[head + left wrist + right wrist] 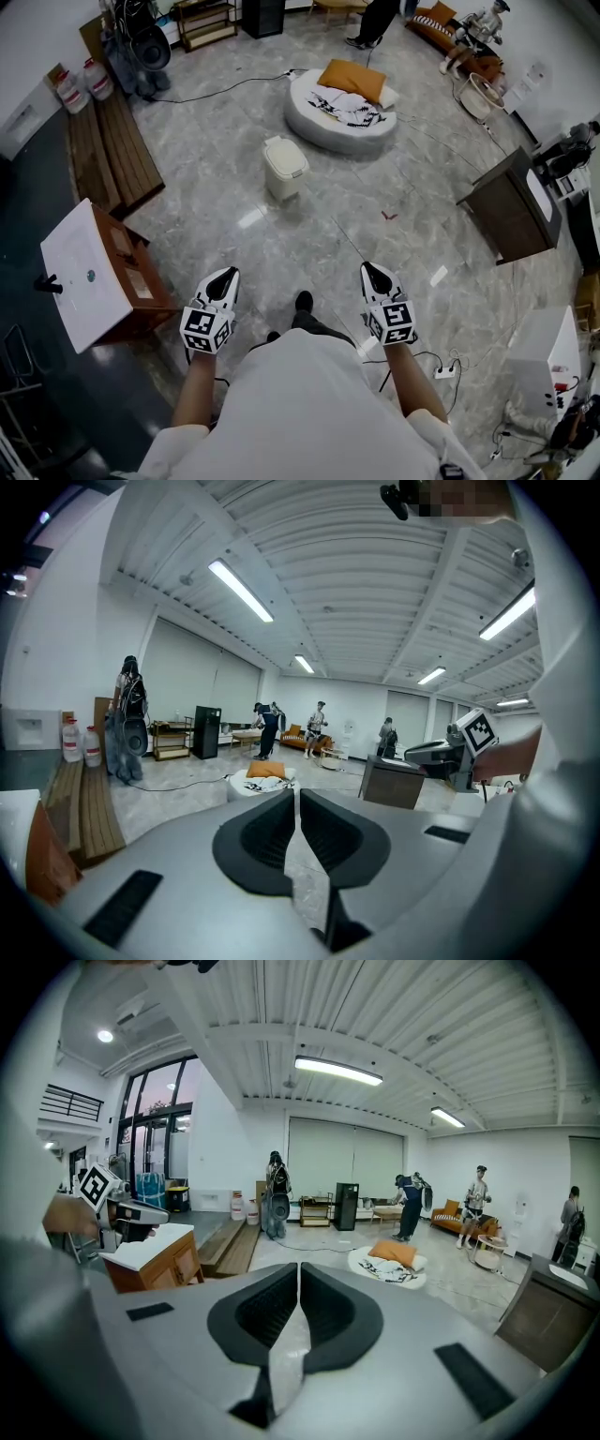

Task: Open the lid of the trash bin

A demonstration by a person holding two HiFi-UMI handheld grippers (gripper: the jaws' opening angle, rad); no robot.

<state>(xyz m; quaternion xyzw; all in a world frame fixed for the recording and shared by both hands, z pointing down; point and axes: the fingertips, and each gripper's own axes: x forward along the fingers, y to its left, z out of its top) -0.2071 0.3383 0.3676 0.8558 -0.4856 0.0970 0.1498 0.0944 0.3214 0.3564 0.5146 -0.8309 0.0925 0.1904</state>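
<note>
Bin [284, 171] stands on floor [216, 211], well ahead, lid [282, 150] down. Left gripper [223, 277] and right gripper [374, 274] both clenched, empty, near the body. Risk: clenched jaws nudging the lid may shove or tip the bin.

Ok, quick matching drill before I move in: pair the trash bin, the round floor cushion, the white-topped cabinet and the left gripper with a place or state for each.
Things:
1. cream plastic trash bin
2. round grey floor cushion
3. white-topped wooden cabinet
4. left gripper

Places or states:
A. fingers shut, nothing between them
B. far left of the head view
C. lid down, middle of the head view
D. beyond the bin, orange pillow on it

Pairs: 1-C, 2-D, 3-B, 4-A
</note>
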